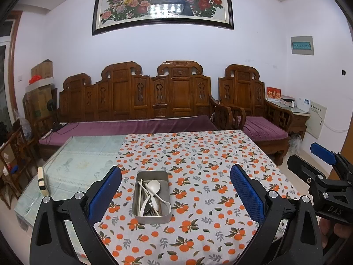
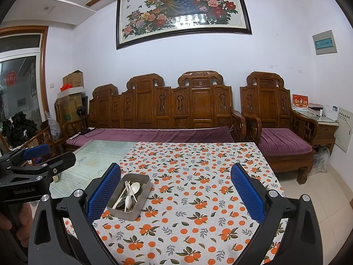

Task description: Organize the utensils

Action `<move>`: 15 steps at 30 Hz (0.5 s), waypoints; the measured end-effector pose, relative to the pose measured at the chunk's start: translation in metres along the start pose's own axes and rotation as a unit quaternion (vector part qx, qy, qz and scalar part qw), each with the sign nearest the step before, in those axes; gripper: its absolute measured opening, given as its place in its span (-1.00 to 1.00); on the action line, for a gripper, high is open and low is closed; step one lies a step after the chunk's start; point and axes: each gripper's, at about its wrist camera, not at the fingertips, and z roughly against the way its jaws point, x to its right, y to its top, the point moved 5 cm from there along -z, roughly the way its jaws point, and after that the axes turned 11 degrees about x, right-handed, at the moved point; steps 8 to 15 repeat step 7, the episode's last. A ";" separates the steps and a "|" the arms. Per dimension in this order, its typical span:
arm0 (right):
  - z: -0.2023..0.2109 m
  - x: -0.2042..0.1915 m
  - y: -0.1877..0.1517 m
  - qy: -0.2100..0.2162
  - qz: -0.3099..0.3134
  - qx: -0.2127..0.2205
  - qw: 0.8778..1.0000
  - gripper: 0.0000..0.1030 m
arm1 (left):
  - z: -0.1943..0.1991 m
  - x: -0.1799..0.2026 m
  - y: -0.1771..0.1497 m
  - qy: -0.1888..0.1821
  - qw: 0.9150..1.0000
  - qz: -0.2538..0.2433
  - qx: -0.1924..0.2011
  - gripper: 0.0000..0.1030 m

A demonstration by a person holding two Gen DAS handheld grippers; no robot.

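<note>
Currently your left gripper (image 1: 175, 190) and right gripper (image 2: 175, 190) both hover above the bench (image 1: 198, 154), fingers spread wide, holding nothing. Just beyond, the metal tray (image 1: 152, 196) sits on the orange-print cloth (image 2: 198, 187), with white spoons (image 1: 153, 186) and chopsticks piled inside.

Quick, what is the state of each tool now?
Left tool: open, holding nothing.
Right tool: open, holding nothing.
</note>
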 end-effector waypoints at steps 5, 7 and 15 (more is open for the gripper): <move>0.000 -0.002 -0.003 0.000 -0.001 0.001 1.000 0.95 | 0.000 0.001 0.000 0.000 1.000 -0.001 0.001 0.85; 0.000 -0.002 -0.003 -0.001 -0.001 0.001 1.000 0.95 | -0.001 0.001 -0.001 0.000 1.000 -0.001 0.001 0.85; 0.000 -0.002 -0.003 -0.001 -0.001 0.001 1.000 0.95 | -0.001 0.001 -0.001 0.000 1.000 -0.001 0.001 0.85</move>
